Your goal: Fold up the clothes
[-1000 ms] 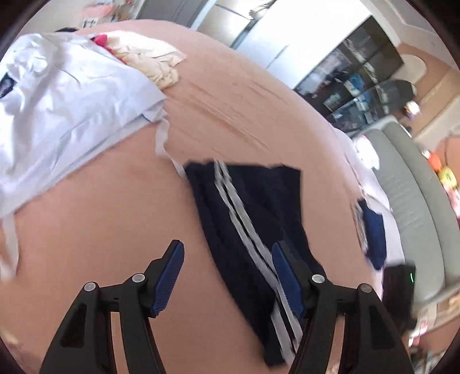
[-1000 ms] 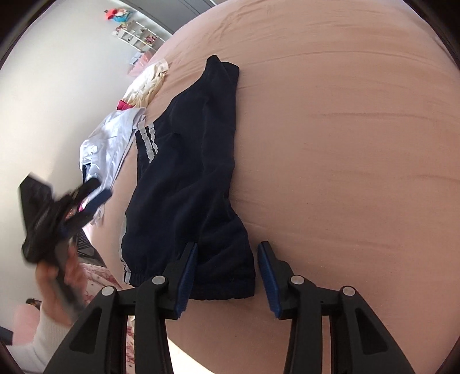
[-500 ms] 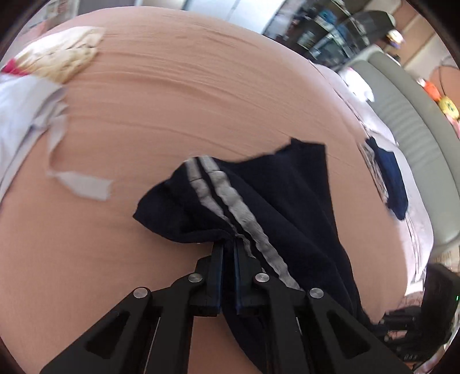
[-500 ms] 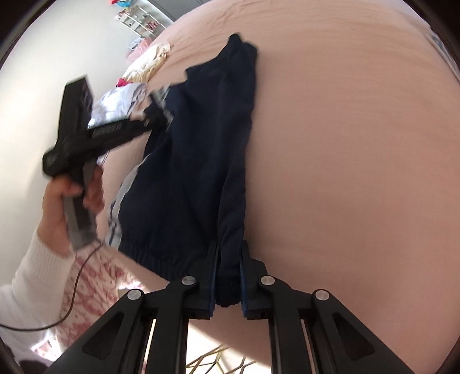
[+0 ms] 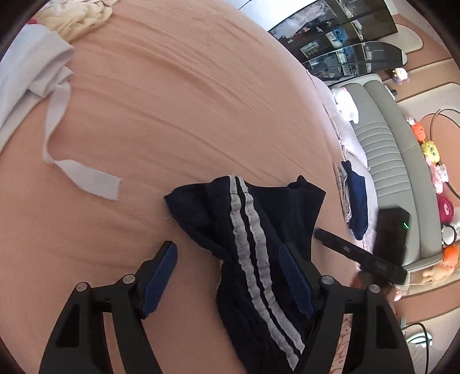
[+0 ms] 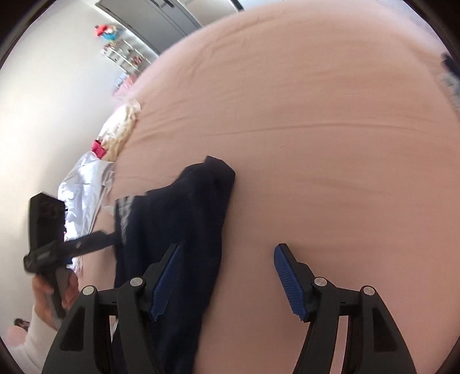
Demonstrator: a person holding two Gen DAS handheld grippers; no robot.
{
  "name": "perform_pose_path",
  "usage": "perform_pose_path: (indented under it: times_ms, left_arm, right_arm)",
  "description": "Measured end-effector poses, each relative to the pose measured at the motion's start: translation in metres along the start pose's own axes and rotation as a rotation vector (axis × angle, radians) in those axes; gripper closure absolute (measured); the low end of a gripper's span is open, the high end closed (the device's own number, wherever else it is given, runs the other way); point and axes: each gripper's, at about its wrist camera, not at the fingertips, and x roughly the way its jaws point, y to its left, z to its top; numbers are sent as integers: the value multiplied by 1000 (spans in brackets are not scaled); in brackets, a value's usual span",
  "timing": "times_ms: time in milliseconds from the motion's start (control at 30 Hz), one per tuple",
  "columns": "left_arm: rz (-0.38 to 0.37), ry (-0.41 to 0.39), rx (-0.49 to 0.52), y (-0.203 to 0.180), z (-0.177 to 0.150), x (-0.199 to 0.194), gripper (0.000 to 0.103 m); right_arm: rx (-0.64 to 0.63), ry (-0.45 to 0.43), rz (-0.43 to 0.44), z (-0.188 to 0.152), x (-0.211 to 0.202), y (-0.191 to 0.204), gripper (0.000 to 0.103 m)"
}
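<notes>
Navy shorts with two white side stripes [image 5: 258, 230] lie doubled over on the pink bed sheet [image 5: 172, 100]. My left gripper [image 5: 230, 276] hovers just above them. Its jaws are opening, and the striped fabric lies loose between the blue pads, nearer the right one. In the right wrist view the same shorts [image 6: 187, 215] run under the left finger of my right gripper [image 6: 227, 276]. Its jaws are opening too, with bare sheet [image 6: 316, 129] in most of the gap. Neither pair of pads presses on cloth.
A white shirt [image 5: 26, 86] with a loose strap [image 5: 86, 172] and a cream garment [image 5: 77, 17] lie at the bed's far left. A small navy item [image 5: 356, 207] sits at the right edge, beside a grey sofa [image 5: 396, 161] with toys. A hand [image 6: 54, 293] holds the left tool.
Half a second ago both grippers were shut on the navy shorts. Both have since let go and stand open, and the shorts lie folded over, shorter than a second ago.
</notes>
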Motion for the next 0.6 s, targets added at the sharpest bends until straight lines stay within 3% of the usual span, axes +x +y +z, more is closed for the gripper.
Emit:
perform_pose_path:
  times_ms: [67, 100, 133, 200, 333, 367, 433, 500, 533, 600]
  left_arm:
    - [47, -3, 73, -7, 12, 6, 48]
    - [67, -5, 111, -12, 17, 9, 73]
    - [83, -7, 152, -20, 21, 12, 86]
    - [79, -9, 222, -36, 29, 18, 89]
    - [78, -29, 330, -65, 50, 30, 89]
    - [113, -21, 349, -69, 55, 38, 89]
    - [200, 13, 373, -69, 60, 50, 88]
    - [293, 54, 392, -67, 61, 62, 87]
    - [338, 46, 401, -68, 59, 60, 87]
    - [423, -51, 419, -71, 47, 36, 82]
  right_arm:
    - [-20, -41, 38, 16, 12, 2, 46]
    - [-21, -38, 48, 22, 17, 4, 77]
    - [-23, -34, 58, 29, 22, 5, 94]
    - [0, -44, 74, 37, 23, 5, 96]
    - [-55, -203, -2, 40, -26, -1, 96]
    - [-57, -221, -24, 43, -34, -4, 96]
    - [-38, -158, -71, 67, -18, -12, 91]
    - [-15, -22, -119, 78, 6, -27, 81]
    - [-10, -41, -109, 78, 0, -29, 81]
    - [-16, -115, -114, 74, -22, -28, 80]
